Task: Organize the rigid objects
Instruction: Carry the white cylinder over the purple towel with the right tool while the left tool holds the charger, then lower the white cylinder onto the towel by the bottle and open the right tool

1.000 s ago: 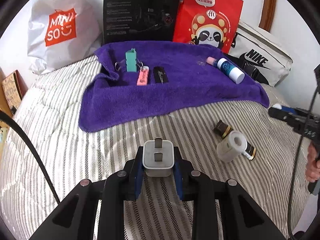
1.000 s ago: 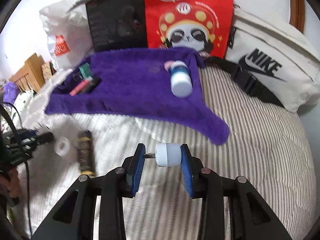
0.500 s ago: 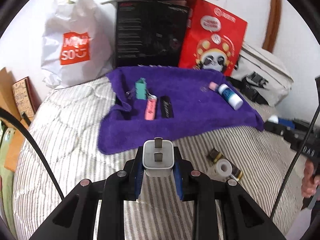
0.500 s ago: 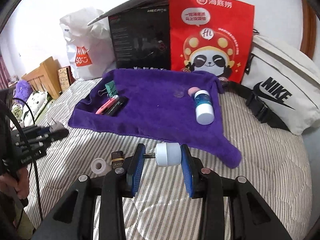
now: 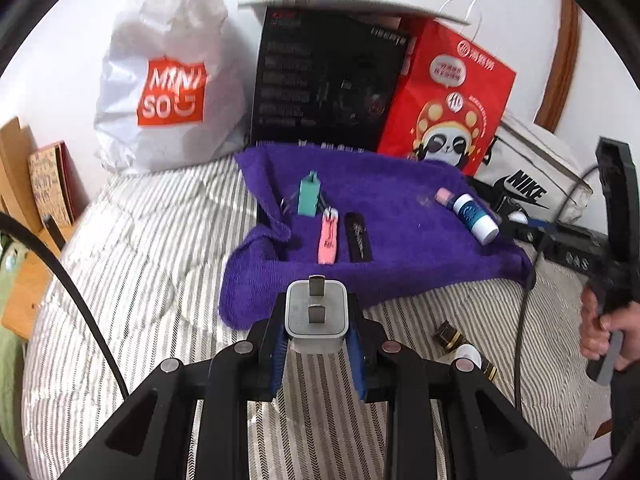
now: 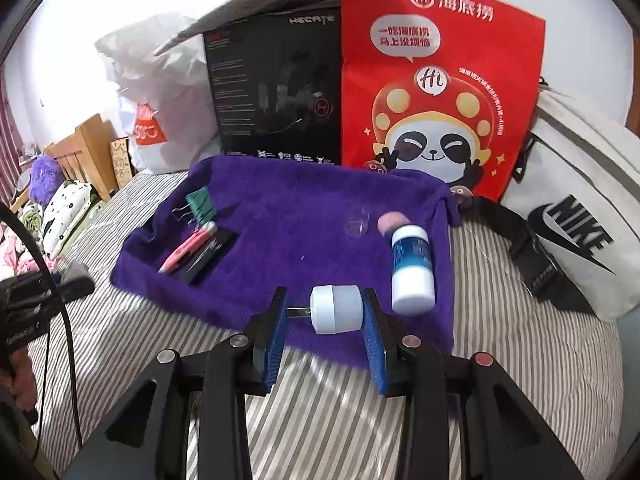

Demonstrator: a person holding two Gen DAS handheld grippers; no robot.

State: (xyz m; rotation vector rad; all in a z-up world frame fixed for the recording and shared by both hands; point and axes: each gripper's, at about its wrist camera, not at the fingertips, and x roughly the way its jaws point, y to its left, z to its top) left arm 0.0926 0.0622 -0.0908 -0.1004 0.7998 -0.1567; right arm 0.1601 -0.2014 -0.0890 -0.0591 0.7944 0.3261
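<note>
My left gripper (image 5: 316, 328) is shut on a white square plug adapter (image 5: 315, 314), prongs up, held above the striped bed before the purple towel (image 5: 400, 248). My right gripper (image 6: 325, 312) is shut on a white round plug (image 6: 335, 309), its prong pointing left, at the towel's near edge (image 6: 300, 208). On the towel lie a green binder clip (image 5: 309, 194), a pink clipper (image 5: 328, 236), a black bar (image 5: 358, 236), a pink-capped item (image 6: 392, 222) and a white-and-blue bottle (image 6: 412, 268).
A dark tube (image 5: 450, 332) and a white tape roll (image 5: 468, 354) lie on the bed right of the left gripper. Behind the towel stand a Miniso bag (image 5: 168, 92), a black box (image 5: 324, 80), a red panda bag (image 6: 436, 88) and a white Nike bag (image 6: 576, 232).
Both grippers have drawn back and risen, still holding their plugs. The right gripper has moved toward the towel's near edge by the bottle.
</note>
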